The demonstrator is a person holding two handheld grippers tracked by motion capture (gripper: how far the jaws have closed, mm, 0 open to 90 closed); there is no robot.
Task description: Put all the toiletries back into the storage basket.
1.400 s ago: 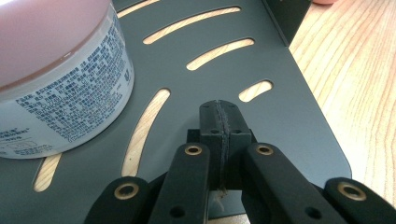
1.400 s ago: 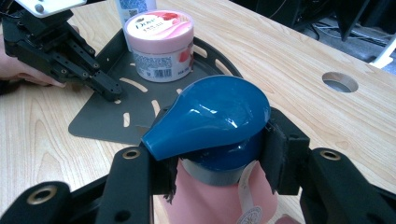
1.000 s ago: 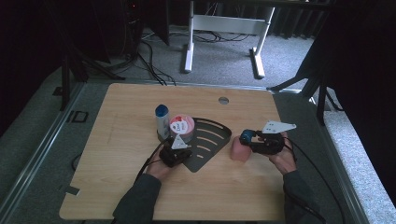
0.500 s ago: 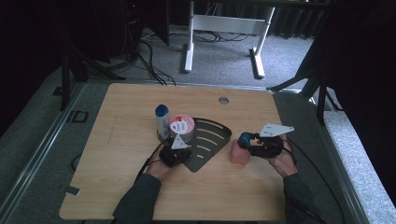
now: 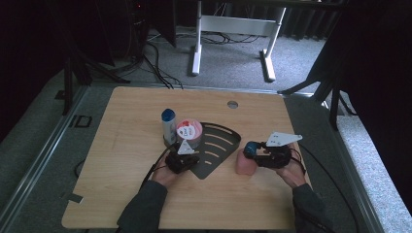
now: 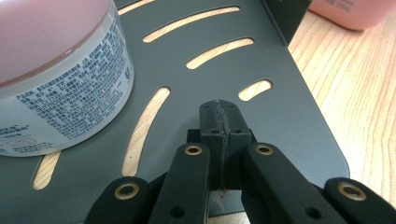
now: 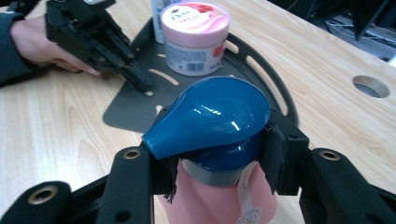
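— Pink bottle (image 7: 219, 196) with the blue pump head (image 7: 210, 119) — why is the right gripper (image 5: 254, 156) clamped up there, not on the body?
— My guess is the neck gives the pads something narrow to bite. In the right gripper view the jaws sit about half closed, one on each side of the collar just under the blue head, pressing on it. The bottle stands upright on the wooden table (image 5: 131, 121), just beside the right edge of the dark slotted tray (image 5: 221, 145).
— And the left gripper (image 6: 219, 123)?
— Jaws fully together, nothing between them, tips resting on the tray's near corner. It looks like a hold-down, so the tray won't skate when something is set on it.
— What's on the tray already?
— A pink-lidded cream jar (image 5: 189, 132) at the back, and a white bottle with a blue cap (image 5: 168, 125) touching its left side. The front right of the tray is bare — likely where the pump bottle is meant to go.
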